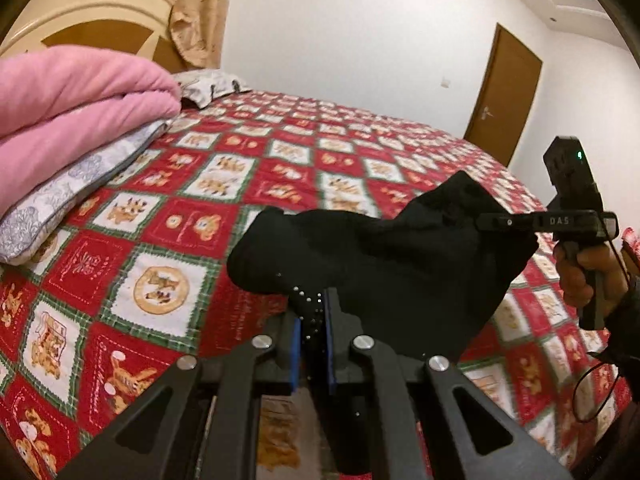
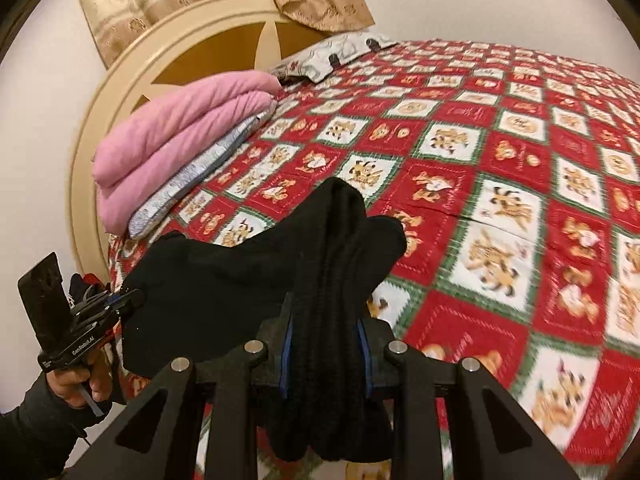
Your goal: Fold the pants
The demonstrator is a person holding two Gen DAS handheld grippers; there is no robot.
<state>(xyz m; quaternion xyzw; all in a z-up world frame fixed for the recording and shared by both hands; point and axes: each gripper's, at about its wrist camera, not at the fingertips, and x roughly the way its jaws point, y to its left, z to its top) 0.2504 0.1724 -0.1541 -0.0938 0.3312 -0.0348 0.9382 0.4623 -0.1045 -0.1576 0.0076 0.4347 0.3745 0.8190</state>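
The black pants (image 1: 384, 256) hang in the air above the bed, stretched between both grippers. My left gripper (image 1: 313, 320) is shut on one edge of the cloth, close to the camera. It also shows at the left of the right wrist view (image 2: 134, 300). My right gripper (image 2: 325, 332) is shut on a thick bunched part of the pants (image 2: 248, 276). In the left wrist view the right gripper (image 1: 486, 222) pinches the far right end of the cloth.
The bed's red, white and green patterned quilt (image 1: 248, 184) spreads below. A folded pink blanket (image 1: 72, 116) lies on grey pillows (image 1: 76, 196) by the round headboard (image 2: 132, 92). A brown door (image 1: 504, 100) stands at the far wall.
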